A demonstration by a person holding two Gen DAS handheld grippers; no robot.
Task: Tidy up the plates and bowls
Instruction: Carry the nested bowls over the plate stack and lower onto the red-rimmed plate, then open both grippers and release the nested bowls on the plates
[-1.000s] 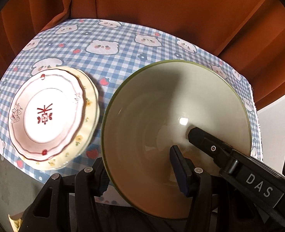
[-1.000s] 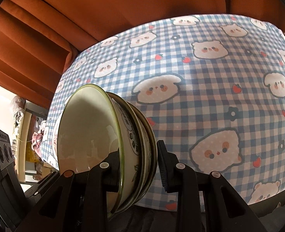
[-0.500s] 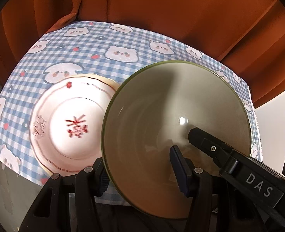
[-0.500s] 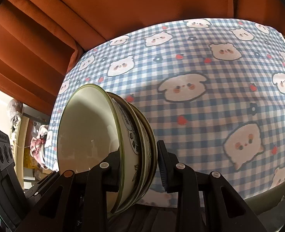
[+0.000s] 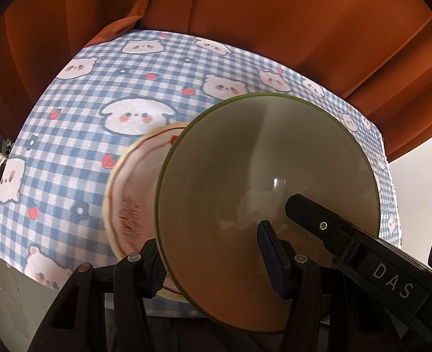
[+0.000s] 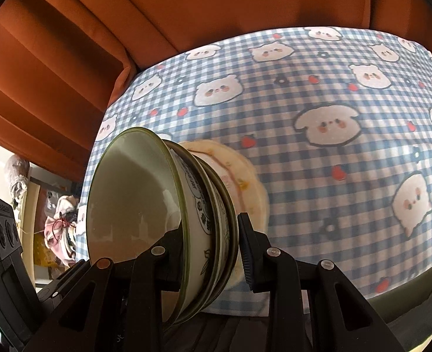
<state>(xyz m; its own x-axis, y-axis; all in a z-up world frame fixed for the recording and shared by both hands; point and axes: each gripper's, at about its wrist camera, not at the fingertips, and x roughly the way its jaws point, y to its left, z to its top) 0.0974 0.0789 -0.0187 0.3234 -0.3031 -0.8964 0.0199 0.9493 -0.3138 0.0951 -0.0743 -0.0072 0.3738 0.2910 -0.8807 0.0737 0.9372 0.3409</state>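
A stack of nested green-rimmed bowls [image 5: 245, 158] hangs tilted above the table, gripped from two sides. My left gripper [image 5: 213, 267] is shut on its near wall, one finger inside and one outside. My right gripper [image 6: 210, 252] is shut on the opposite wall of the bowls [image 6: 134, 193], and its inner finger [image 5: 318, 220] shows inside the top bowl. A pink plate on a cream plate [image 5: 131, 187] lies on the cloth, half hidden behind the bowls. In the right wrist view the plates [image 6: 242, 182] peek out just beyond the stack.
The table wears a blue checked cloth with bear faces [image 5: 93, 111], [image 6: 333, 146], bare to the far side and right of the plates. Orange curtains [image 5: 245, 23] hang close behind. Clutter [image 6: 57, 223] lies on the floor past the table's left edge.
Both grippers carried the bowl stack sideways across the table. The plates, earlier well off to the left of the bowls, now sit partly behind them. Neither grip changed.
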